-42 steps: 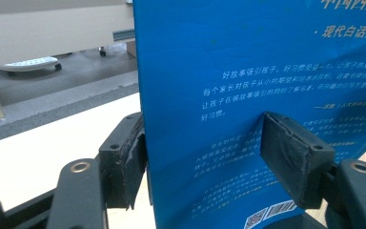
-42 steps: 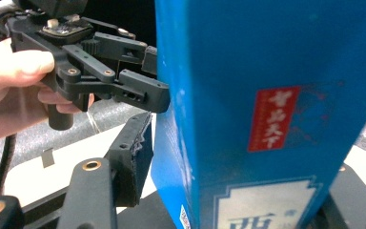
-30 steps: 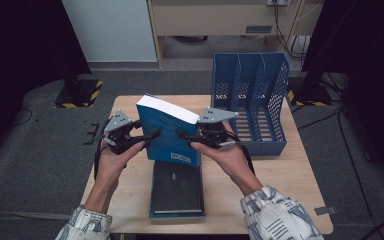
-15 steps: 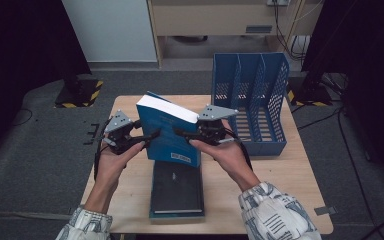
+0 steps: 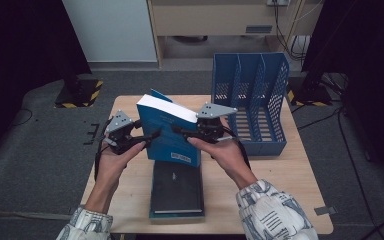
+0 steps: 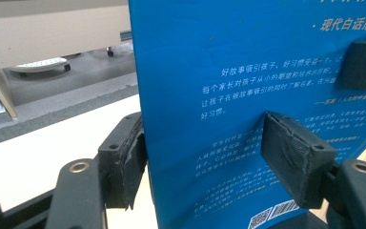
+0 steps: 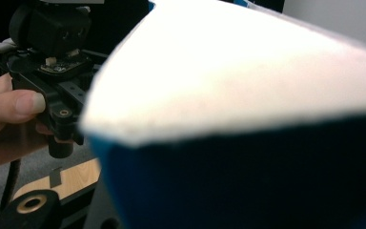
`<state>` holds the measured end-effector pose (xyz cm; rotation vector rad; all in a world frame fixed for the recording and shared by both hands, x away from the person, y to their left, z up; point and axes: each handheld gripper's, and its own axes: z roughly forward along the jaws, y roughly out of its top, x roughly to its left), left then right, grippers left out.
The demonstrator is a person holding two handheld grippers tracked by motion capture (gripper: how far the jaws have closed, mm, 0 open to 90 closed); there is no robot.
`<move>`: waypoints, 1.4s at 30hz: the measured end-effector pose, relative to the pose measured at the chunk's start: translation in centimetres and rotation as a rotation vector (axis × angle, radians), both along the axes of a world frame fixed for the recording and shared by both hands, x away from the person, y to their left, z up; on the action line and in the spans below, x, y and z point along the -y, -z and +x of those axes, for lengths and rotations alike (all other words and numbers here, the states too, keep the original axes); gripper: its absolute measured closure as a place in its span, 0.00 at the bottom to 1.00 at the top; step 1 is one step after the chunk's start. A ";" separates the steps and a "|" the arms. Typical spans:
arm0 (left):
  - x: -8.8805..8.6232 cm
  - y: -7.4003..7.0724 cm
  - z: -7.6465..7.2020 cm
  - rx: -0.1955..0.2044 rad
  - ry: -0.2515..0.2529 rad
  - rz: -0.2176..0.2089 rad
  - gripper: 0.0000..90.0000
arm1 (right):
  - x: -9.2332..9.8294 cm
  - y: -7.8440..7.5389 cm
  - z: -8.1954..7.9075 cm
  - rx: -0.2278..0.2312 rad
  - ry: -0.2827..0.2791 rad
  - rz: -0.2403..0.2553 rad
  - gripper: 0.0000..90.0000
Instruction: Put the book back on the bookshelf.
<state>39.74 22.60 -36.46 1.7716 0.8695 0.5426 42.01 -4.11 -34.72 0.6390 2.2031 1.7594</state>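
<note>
High view: left gripper (image 5: 149, 136) jaws clamped on left edge of thick blue softcover book (image 5: 169, 135), right gripper (image 5: 181, 131) jaws clamped on its right edge. Book held upright, tilted, above middle of wooden tabletop (image 5: 280, 170), white page block facing up. Dark hardcover book (image 5: 176, 187) flat near front edge. Blue perforated plastic file rack (image 5: 250, 102) at far right corner.

Left gripper view: both pads (image 6: 298, 160) press blue cover, one each side.

Right gripper view: white page edge close, blurred; left gripper beyond.
</note>
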 end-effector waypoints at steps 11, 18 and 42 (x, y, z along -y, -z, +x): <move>0.1 0.1 0.1 0.007 -0.009 0.005 0.36 | -0.1 0.0 0.3 -0.001 -0.005 0.012 0.65; -0.1 1.0 0.0 0.027 -0.018 -0.015 0.32 | -0.2 -0.1 0.4 0.016 -0.012 0.000 0.67; -9.1 11.4 -2.2 -0.124 -0.324 0.068 0.11 | -1.4 -1.4 1.6 -0.094 0.106 0.024 0.68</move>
